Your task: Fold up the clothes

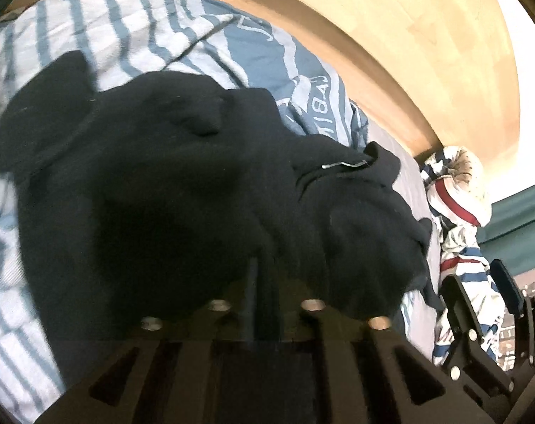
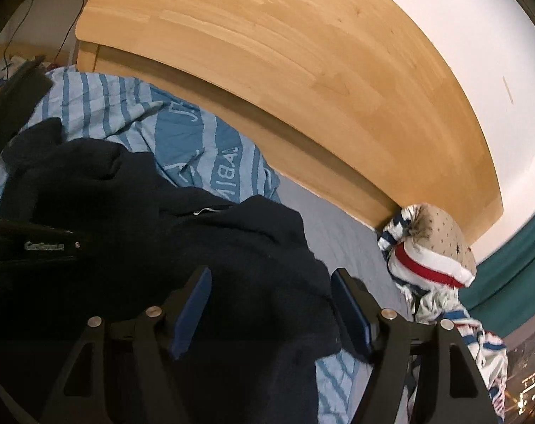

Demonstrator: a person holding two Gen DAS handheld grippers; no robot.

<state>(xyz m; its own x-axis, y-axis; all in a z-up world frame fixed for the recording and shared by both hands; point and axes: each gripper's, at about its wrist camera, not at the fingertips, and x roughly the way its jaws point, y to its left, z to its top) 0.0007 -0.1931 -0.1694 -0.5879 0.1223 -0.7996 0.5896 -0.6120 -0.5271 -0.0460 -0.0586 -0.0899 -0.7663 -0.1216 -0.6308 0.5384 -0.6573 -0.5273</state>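
A dark navy zip-up garment (image 1: 168,183) lies bunched on the striped bed cover, its zipper pull (image 1: 345,165) catching the light. In the left wrist view my left gripper (image 1: 267,282) hovers low over the garment's near edge. Its black fingers blend into the cloth and stand a little apart, and I make out no fold pinched between them. My right gripper (image 2: 271,272) stands open over the garment's right part (image 2: 232,247), blue pads (image 2: 193,311) wide apart and pressing on nothing. The right gripper (image 1: 479,293) also shows at the right edge of the left wrist view.
A blue-and-white striped duvet (image 2: 133,113) covers the bed, with grey sheet (image 2: 341,247) to the right. A wooden headboard (image 2: 302,88) runs behind. A crumpled white, red and blue bundle (image 2: 433,265) lies at the headboard's right end. A teal surface (image 2: 515,265) is beyond it.
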